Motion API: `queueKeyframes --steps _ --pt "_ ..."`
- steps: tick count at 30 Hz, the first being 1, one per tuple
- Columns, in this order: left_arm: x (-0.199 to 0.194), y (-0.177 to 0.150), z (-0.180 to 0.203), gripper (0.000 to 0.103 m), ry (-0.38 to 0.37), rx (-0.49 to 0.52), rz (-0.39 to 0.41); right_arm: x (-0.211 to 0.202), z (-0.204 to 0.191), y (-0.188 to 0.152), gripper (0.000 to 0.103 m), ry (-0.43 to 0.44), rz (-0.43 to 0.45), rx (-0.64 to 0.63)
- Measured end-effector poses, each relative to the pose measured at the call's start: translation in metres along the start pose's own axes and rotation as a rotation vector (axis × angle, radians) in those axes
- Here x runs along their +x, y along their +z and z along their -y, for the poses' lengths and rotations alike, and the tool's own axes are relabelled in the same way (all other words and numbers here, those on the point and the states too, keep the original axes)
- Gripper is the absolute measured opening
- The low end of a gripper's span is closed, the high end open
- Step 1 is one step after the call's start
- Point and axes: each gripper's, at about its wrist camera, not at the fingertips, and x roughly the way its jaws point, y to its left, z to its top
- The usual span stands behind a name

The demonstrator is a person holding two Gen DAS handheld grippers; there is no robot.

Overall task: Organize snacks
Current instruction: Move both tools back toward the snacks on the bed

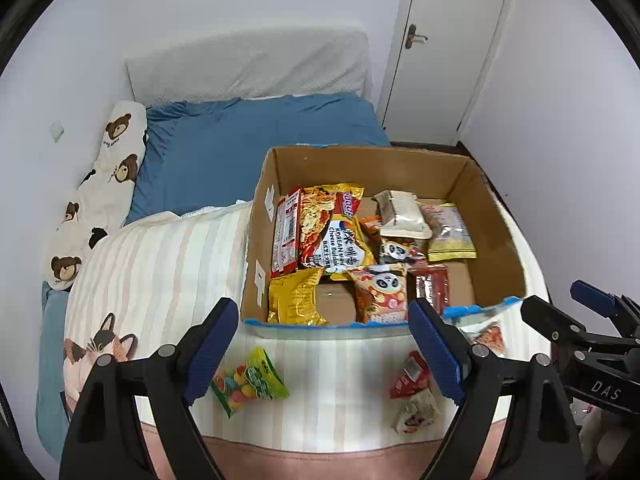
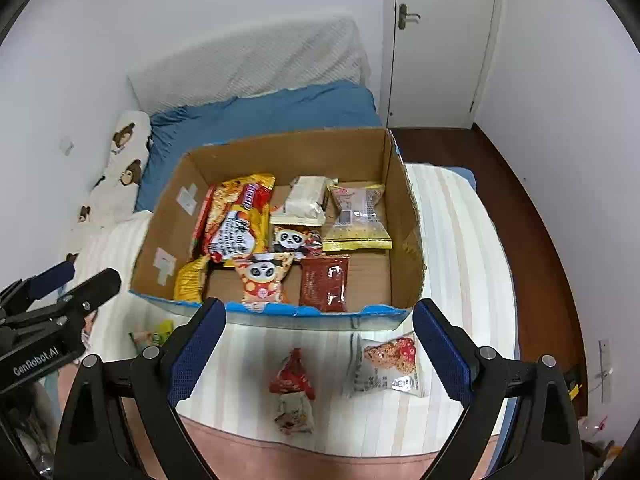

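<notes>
While both grippers hang spread and empty, cardboard box [image 2: 400,200] holds snacks. Left gripper [image 1: 324,348], right gripper [image 2: 320,352] over candy bag [image 1: 250,380], red packet [image 2: 292,374].

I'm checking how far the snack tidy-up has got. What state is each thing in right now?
cardboard box: open-topped, on the bed, partly filled with snacks
green candy bag: outside the box, lying on the blanket
red packet: outside, on the blanket
cereal bar packet: outside, lying flat
left gripper: open, empty
right gripper: open, empty
door: closed
</notes>
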Motion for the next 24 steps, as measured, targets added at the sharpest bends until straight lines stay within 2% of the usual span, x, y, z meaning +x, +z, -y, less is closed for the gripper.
queueKeyframes --steps 7,12,18,24 --pt "-0.033 -0.011 0.008 0.087 -0.004 0.016 0.032 -0.034 -0.001 -0.013 0.097 0.035 0.041 0.026" --pt "-0.026 -0.027 0.013 0.087 -0.019 0.005 -0.023 -0.034 0.013 -0.026 0.097 0.065 0.019 0.08" --pt "0.024 -0.066 0.033 0.087 -0.057 -0.047 -0.194 0.011 0.055 -0.048 0.097 0.067 -0.105 0.173" --pt "0.102 -0.106 0.065 0.087 -0.113 -0.08 -0.413 0.077 0.092 -0.068 0.097 0.045 -0.241 0.212"
